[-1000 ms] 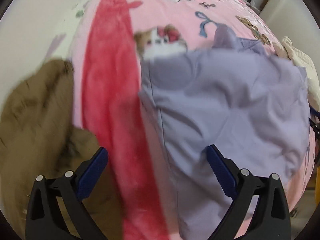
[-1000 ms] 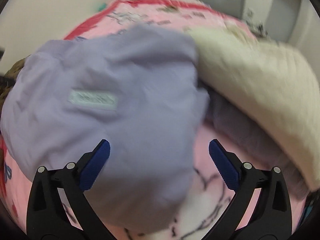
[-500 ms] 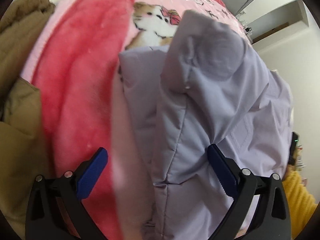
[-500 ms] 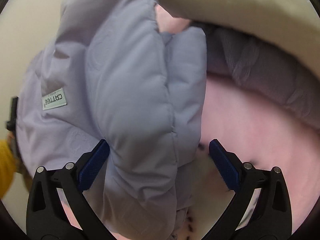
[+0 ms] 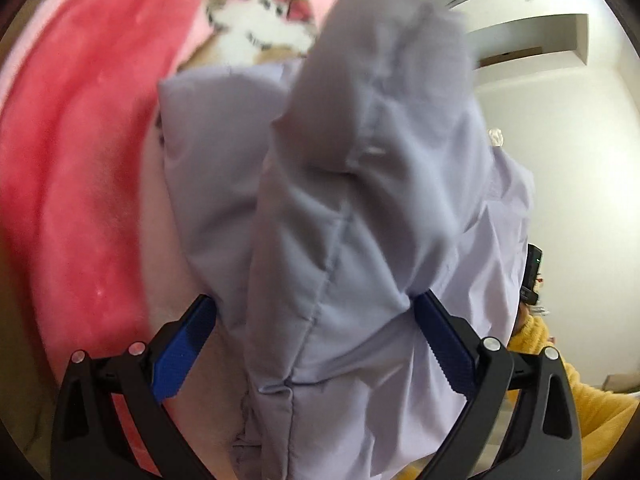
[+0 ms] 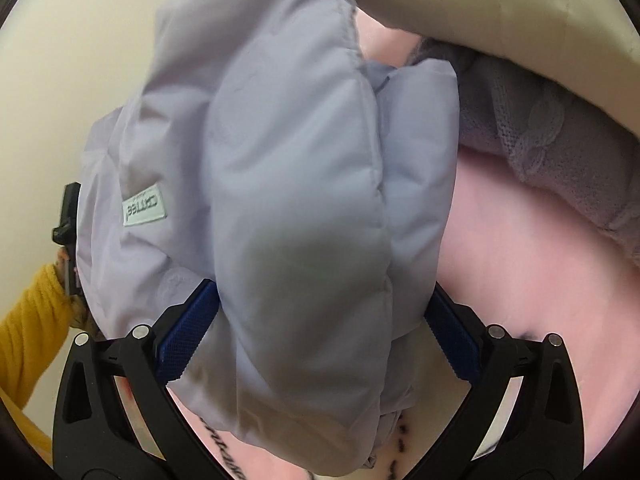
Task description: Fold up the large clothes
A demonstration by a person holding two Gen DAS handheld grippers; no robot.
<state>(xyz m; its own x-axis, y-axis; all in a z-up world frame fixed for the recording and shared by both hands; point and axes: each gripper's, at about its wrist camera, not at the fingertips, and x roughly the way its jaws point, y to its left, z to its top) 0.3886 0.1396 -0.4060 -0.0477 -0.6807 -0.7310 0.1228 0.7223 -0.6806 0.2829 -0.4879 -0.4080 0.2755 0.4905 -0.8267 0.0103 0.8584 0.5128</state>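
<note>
My left gripper (image 5: 312, 344) and right gripper (image 6: 316, 336) stand wide around the lilac puffer jacket (image 6: 296, 208), filling mid-frame; it looks light, squashy, slippery, so I'd pinch a stitched seam.

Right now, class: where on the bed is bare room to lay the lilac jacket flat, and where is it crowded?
Free: the red stripe of the pink blanket, left of the lilac jacket. Crowded: the far right side, where a lilac knit lies under a cream garment.
</note>
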